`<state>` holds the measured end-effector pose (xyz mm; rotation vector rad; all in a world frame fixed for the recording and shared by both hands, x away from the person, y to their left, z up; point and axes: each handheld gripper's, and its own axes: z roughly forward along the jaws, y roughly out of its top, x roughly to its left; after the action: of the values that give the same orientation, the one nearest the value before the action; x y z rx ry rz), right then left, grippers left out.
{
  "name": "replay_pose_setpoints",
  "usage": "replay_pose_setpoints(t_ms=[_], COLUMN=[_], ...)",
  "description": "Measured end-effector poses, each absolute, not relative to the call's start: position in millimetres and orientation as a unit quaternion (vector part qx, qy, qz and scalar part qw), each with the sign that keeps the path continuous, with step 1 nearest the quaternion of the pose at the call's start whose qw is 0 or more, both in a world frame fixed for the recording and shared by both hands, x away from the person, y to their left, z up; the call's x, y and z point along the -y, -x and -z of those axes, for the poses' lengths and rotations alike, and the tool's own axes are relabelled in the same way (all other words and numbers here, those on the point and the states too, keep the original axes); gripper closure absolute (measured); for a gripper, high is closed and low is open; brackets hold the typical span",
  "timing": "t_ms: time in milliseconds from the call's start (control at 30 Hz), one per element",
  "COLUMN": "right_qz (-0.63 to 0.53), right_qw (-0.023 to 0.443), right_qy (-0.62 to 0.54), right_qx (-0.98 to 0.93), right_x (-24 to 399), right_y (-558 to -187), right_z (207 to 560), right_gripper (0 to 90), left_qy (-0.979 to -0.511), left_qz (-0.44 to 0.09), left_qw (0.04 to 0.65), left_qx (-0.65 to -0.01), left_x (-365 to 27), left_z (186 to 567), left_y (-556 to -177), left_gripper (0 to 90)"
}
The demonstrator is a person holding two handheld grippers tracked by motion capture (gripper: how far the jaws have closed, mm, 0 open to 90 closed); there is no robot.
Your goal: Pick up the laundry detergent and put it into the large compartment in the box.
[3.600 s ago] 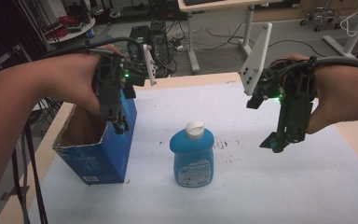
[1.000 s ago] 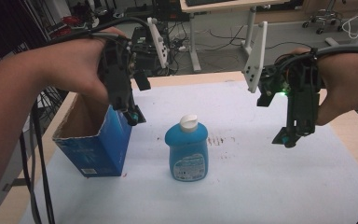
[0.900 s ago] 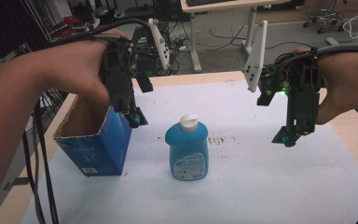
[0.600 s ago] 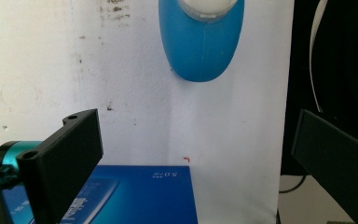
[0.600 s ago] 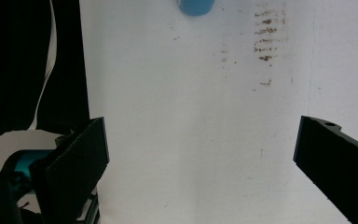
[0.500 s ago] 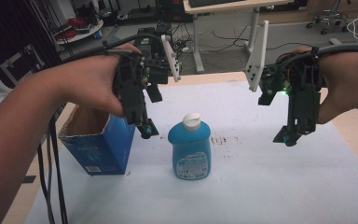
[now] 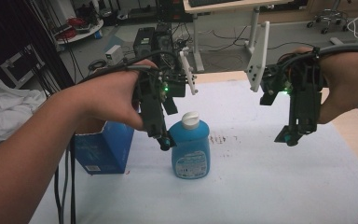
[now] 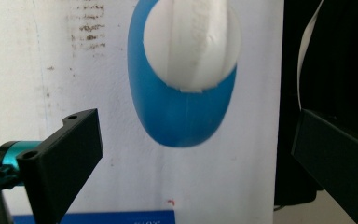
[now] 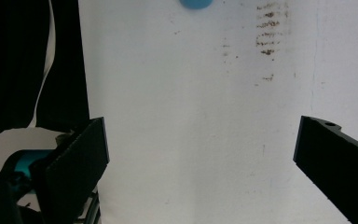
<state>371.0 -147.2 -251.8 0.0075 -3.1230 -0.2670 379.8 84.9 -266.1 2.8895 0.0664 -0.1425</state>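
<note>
The blue bottle (image 7: pixel 190 148) stood upright near the middle of the counter (image 7: pixel 261 186), on the white sheet that covered it, with its white cap (image 7: pixel 190 120) on top. The left tongs (image 7: pixel 164 140) hung just beside the bottle's shoulder, on its left, tips pointing down and level with the upper part of the bottle. In the left gripper view the cap (image 8: pixel 191 42) and the blue shoulder (image 8: pixel 182 121) sat between the two black jaws, which were spread wide with clear gaps on both sides and touched nothing.

A blue cardboard box (image 7: pixel 103 147) stood on the counter to the left of the bottle, close to it but apart, partly behind the person's left forearm (image 7: pixel 51 140).

The right tongs (image 7: pixel 289 136) hovered above the sheet well to the right of the bottle, tips angled down. In the right gripper view its jaws were spread far apart over bare white sheet with a few brown smudges (image 9: pixel 265 28), and a sliver of the blue bottle (image 9: pixel 195 3) sat at the top edge
</note>
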Motion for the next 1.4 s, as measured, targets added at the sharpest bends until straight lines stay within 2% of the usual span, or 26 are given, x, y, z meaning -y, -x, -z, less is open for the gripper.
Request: replay_pose_setpoints(t_ms=[167,700,1400], right_qz=[0.086,0.086,0.086], right_qw=[0.004,0.006,0.009], right_qy=[-0.002,0.004,0.008], right_qx=[0.996,0.996,0.996], right_x=[150,158,158], right_y=[-370,-370,-371], right_z=[252,256,258], right_gripper=[2.2,2.3,2.2], left_qy=[-0.99,-0.993,-0.996], left_qz=[0.044,0.041,0.031], left_qw=[0.132,0.107,0.083], left_qx=[-0.024,-0.015,-0.014], left_x=[-78,-54,-43], left_z=[273,293,304], left_y=[-381,-381,-382], left_gripper=[1.8,1.8,2.5])
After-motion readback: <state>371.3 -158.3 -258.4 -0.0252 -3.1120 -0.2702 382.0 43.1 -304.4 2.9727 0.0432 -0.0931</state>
